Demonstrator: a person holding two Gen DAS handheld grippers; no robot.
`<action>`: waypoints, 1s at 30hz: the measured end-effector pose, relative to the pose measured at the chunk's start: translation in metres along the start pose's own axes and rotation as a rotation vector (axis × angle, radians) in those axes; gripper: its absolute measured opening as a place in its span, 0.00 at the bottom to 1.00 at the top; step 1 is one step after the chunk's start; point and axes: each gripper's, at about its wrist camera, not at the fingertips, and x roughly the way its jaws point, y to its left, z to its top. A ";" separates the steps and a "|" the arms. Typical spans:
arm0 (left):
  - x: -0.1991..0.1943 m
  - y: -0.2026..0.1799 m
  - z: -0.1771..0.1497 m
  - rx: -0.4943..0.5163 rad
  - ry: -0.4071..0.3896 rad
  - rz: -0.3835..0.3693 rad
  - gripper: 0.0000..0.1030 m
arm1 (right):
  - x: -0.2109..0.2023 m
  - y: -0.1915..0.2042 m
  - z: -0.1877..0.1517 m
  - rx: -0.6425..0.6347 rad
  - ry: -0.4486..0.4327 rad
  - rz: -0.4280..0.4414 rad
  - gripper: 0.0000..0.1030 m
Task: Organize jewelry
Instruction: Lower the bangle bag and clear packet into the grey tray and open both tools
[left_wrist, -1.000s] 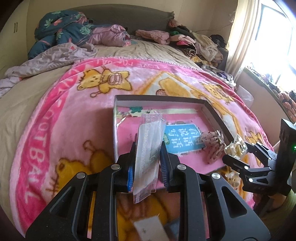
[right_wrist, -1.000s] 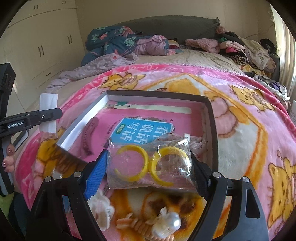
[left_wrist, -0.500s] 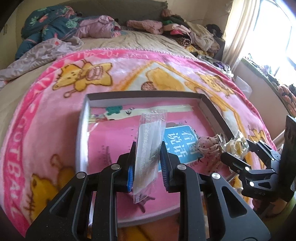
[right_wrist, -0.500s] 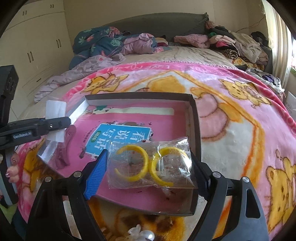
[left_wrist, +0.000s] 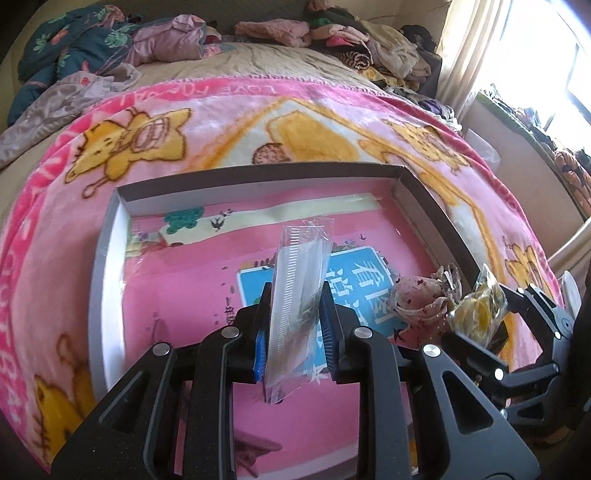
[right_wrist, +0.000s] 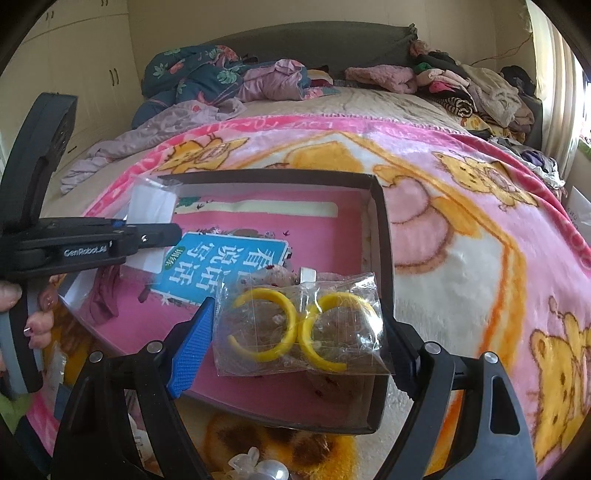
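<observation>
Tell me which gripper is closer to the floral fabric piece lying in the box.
Right. The right gripper, holding the bag of yellow rings, hangs just above the fabric piece. The left gripper, holding a clear packet, sits further toward the box middle.

We see a bed under a pink cartoon-bear blanket, with heaped clothes at one o'clock against a dark headboard. Cream wardrobe doors stand at ten o'clock; a bright curtained window glares at two o'clock.
</observation>
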 end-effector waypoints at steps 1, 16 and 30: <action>0.002 0.000 0.000 -0.001 0.005 0.001 0.16 | 0.000 0.000 -0.001 -0.002 0.002 0.001 0.77; 0.000 0.013 -0.005 -0.035 0.013 0.014 0.27 | 0.005 0.023 -0.007 -0.053 0.034 0.023 0.78; -0.040 0.019 -0.010 -0.054 -0.035 0.038 0.39 | -0.018 0.027 -0.010 -0.041 0.017 0.019 0.91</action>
